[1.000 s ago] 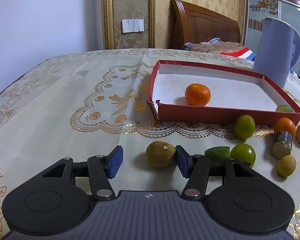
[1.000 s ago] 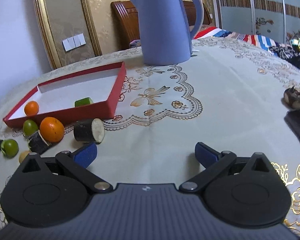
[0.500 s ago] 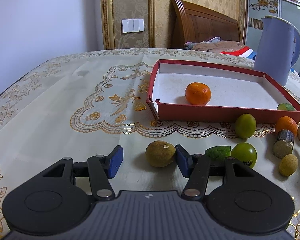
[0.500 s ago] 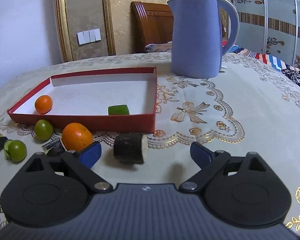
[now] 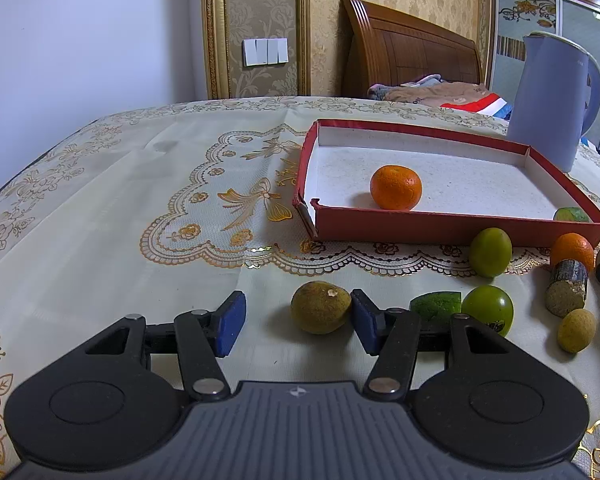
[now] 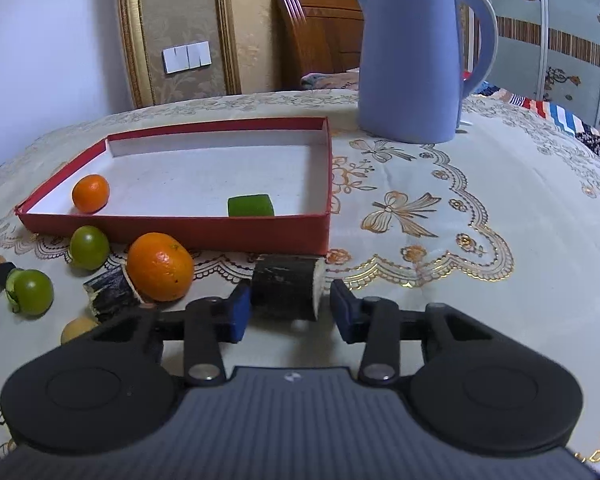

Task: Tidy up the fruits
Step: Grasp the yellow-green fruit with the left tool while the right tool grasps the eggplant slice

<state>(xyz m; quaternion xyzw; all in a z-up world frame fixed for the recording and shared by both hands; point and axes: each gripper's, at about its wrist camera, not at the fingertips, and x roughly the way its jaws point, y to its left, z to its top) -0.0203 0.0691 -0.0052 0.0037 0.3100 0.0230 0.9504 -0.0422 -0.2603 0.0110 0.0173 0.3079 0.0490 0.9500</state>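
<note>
Lying crosswise between right gripper [image 6: 286, 312] fingers: sugarcane piece [image 6: 286, 291]

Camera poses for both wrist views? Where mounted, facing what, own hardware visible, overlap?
Left wrist: low over the table, on the left tool, facing the red tray's near-left corner; its open blue pads flank a brownish-green fruit.
Right wrist: on the right tool, facing the tray's front wall and the blue kettle; its open pads flank a dark cane piece.
Shared: tray, small orange inside it, kettle.
</note>
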